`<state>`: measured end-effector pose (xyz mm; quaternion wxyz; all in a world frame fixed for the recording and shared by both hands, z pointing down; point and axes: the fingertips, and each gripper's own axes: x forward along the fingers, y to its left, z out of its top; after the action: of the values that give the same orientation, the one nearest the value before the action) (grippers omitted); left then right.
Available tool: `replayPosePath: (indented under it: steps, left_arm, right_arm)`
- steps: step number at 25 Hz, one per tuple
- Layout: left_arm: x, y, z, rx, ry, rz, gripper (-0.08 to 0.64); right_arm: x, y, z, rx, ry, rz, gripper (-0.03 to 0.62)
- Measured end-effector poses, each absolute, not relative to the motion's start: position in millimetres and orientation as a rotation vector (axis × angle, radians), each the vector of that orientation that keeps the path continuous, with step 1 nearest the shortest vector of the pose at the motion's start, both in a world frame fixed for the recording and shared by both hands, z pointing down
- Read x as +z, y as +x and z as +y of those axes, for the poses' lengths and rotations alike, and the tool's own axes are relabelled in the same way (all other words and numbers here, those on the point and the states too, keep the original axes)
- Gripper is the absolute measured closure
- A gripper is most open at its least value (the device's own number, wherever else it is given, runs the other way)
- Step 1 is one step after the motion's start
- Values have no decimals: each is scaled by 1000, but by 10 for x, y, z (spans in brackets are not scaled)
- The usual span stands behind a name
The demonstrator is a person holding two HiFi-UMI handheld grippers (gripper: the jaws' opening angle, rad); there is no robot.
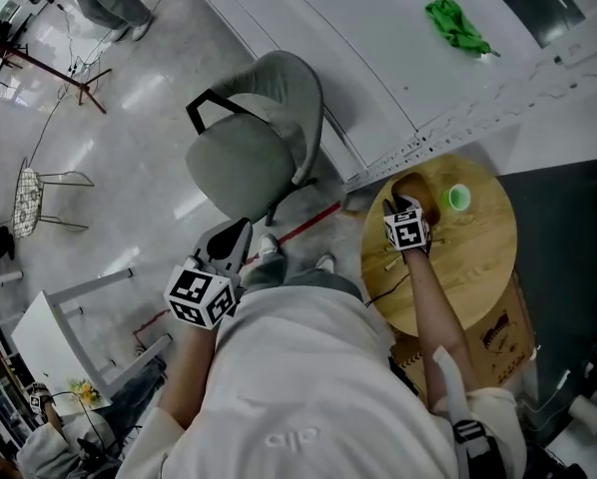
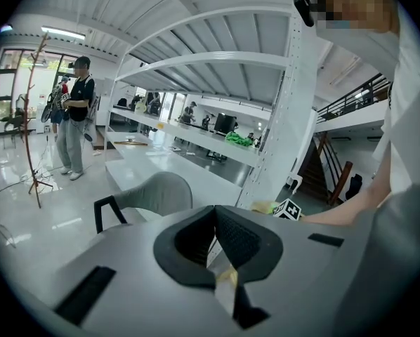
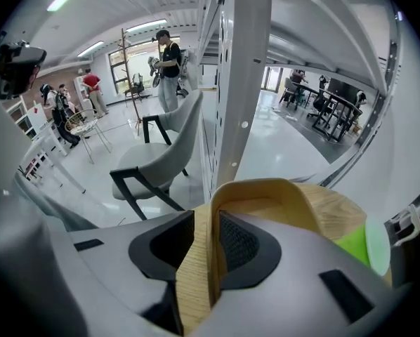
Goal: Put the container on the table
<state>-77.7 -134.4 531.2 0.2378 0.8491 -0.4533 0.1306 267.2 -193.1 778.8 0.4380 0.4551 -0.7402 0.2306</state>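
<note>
A light wooden container (image 1: pixel 415 190) with a curved wall stands on the round wooden table (image 1: pixel 478 257) at its far left edge. My right gripper (image 1: pixel 410 204) points steeply down onto it. In the right gripper view the container's wall (image 3: pixel 266 195) stands upright between the jaws of the right gripper (image 3: pixel 206 248), and the pads sit slightly apart from it rather than pressing. My left gripper (image 1: pixel 239 233) hovers over the floor near the chair, away from the table. Seen in its own view, the left gripper (image 2: pixel 213 248) has its pads together with nothing held.
A green cup (image 1: pixel 459 198) stands on the table just right of the container, also in the right gripper view (image 3: pixel 361 248). A grey chair (image 1: pixel 259 138) stands left of the table. White shelving (image 1: pixel 378 48) behind carries a green cloth (image 1: pixel 456 23). People stand far off.
</note>
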Motion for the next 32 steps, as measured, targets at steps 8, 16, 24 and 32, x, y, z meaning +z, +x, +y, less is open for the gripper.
replayPosePath:
  steps: [8,16,24,32]
  left_arm:
    - [5247,-710,-1425,332,2371,-1190,543]
    - [5139,-733,-1539,296,2418,-1169,543]
    - [4888,-908,-1664,227,2448,-1217,543]
    - [4584,-1097,-1697,167,2480,-1287,543]
  right_arm:
    - [7292,2517,-1900,576,1276,-1896,483]
    - [6612,2122,-1832,591,1390,-2040,558]
    - [5845,1395,-1834,539,1333,-2282,566]
    - [5070,692,-1882,395,1193,-2516,566]
